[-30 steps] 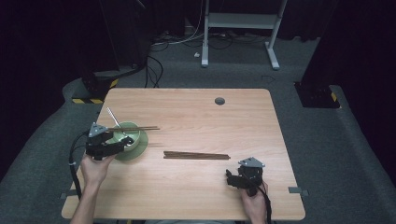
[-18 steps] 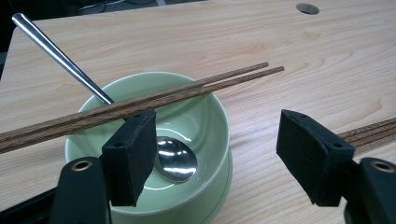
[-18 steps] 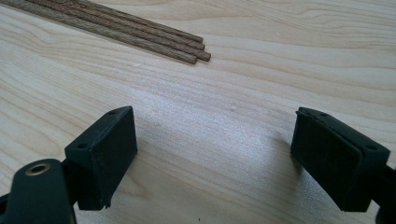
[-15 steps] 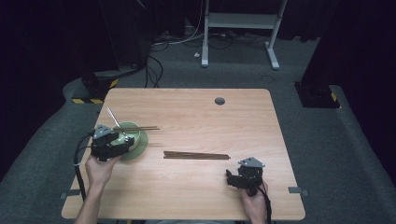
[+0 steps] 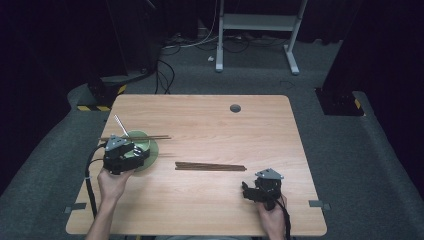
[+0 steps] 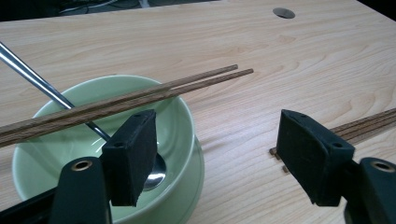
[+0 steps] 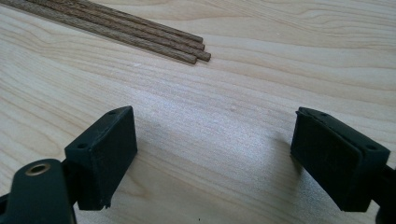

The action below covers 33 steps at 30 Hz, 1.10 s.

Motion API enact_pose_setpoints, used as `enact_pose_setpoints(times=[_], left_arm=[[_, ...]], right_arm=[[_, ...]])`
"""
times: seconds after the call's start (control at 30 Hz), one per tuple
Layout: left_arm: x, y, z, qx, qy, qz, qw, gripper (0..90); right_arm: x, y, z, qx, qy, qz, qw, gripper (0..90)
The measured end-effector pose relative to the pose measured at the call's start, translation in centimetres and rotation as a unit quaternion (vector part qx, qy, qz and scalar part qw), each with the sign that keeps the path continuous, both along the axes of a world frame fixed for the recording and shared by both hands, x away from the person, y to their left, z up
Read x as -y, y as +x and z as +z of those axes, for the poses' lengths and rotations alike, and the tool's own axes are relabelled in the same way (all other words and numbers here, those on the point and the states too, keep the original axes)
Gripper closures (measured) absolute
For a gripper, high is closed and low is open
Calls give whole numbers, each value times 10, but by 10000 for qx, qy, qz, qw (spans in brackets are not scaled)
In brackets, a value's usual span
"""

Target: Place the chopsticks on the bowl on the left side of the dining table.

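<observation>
A pale green bowl stands at the left of the wooden table. A metal spoon leans in it, and a pair of brown chopsticks lies across its rim. My left gripper hovers open at the bowl's near side. In the left gripper view one jaw hangs over the bowl and the other over bare wood, below the chopsticks and beside the spoon. A bundle of chopsticks lies mid-table. My right gripper rests open near the front right, a little short of that bundle.
A round cable hole sits near the table's far edge. Dark carpet surrounds the table, with cables and a white desk frame on the floor behind it. The far half of the tabletop is bare wood.
My left gripper has shifted slightly at the bowl's near side, its jaws still wide apart. The right gripper has stayed where it was.
</observation>
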<state>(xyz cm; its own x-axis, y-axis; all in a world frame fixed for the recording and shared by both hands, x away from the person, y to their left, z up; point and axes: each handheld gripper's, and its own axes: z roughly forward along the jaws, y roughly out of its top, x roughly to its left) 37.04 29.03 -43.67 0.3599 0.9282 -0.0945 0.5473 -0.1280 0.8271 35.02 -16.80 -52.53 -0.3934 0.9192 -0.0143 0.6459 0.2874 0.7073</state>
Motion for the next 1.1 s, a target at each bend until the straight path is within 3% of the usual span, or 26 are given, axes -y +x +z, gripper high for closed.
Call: enact_pose_setpoints(times=[1.1], left_arm=[[19, -6, -10, -64, -86, -367, 9993, 296]], right_arm=[[0, 0, 0, 0, 0, -1, 10000, 141]])
